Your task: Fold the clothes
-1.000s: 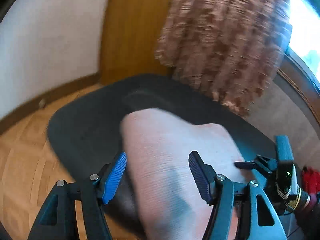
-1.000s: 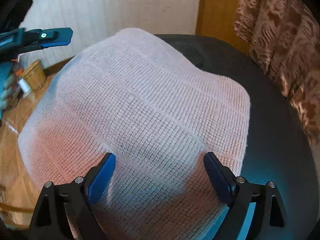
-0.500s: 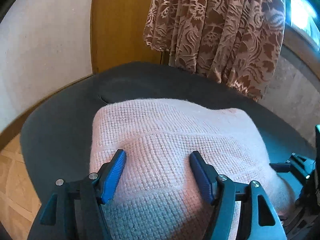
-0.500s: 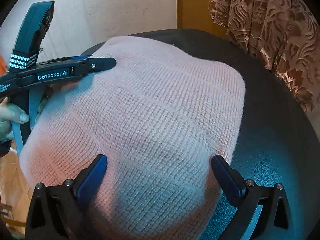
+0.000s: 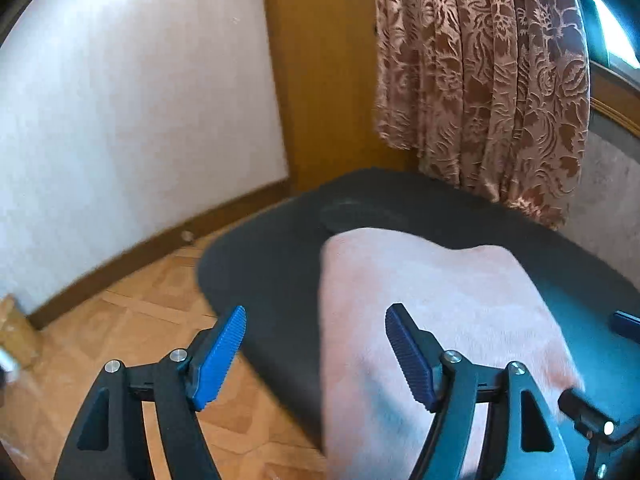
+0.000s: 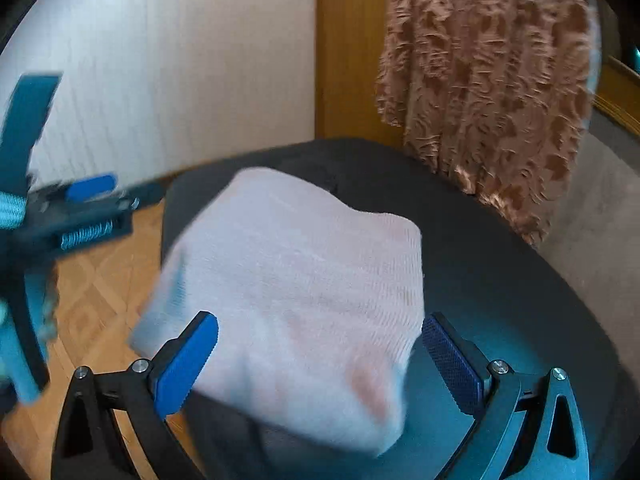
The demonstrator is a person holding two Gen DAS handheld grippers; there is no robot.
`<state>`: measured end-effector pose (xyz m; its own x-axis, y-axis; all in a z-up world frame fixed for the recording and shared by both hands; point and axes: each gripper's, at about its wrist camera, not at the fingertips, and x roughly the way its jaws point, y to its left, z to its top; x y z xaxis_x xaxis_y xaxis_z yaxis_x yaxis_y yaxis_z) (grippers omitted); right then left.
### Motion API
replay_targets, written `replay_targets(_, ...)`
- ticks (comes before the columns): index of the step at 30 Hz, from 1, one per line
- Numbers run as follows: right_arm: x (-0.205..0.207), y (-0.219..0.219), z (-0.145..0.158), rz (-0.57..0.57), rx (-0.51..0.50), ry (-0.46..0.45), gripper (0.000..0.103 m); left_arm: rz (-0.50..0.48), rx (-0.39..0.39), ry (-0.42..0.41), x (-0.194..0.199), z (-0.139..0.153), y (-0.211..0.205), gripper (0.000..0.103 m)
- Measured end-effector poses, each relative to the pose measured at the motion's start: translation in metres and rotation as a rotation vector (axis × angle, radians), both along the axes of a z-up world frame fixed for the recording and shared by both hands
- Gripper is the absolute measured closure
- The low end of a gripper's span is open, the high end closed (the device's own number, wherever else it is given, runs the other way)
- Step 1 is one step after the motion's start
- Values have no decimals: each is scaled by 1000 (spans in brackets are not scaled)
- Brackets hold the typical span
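Pink knit (image 6: 292,292) sits folded on dark seat (image 5: 272,264), near edge hanging over front rim. Left gripper (image 5: 316,352) and right gripper (image 6: 320,360) both spread wide, holding nothing. Tip imo: pinch both near corners together, lift evenly, or fold skews.

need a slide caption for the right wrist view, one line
Right tongs open over a folded pink knit garment on a dark cushion; left tongs blurred at frame left.
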<state>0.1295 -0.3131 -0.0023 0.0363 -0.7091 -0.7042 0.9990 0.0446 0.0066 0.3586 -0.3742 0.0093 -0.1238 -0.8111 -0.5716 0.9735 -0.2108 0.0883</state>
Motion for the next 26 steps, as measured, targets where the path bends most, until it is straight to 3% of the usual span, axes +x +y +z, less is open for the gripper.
replay_targets(3,32,25,-5,-112,71,11,0,4,-52,-25,12,14,32,29)
replay_targets(7,42,45,-2,-111,44,-36,0,-26,-108,-47,25,26,69,29)
replay_targets(15,76,78,27,-19,-28,38,0,-35,-52,81,50,47,94,30)
replay_targets(17,85,87,32,-7,-42,56,0,-40,-31,110,51,45,95,40)
replay_targets(19,90,93,36,1,-50,63,0,-50,-13,143,52,42,98,43)
replay_targets(26,97,111,41,-29,-70,111,0,-30,-32,95,46,32,116,43)
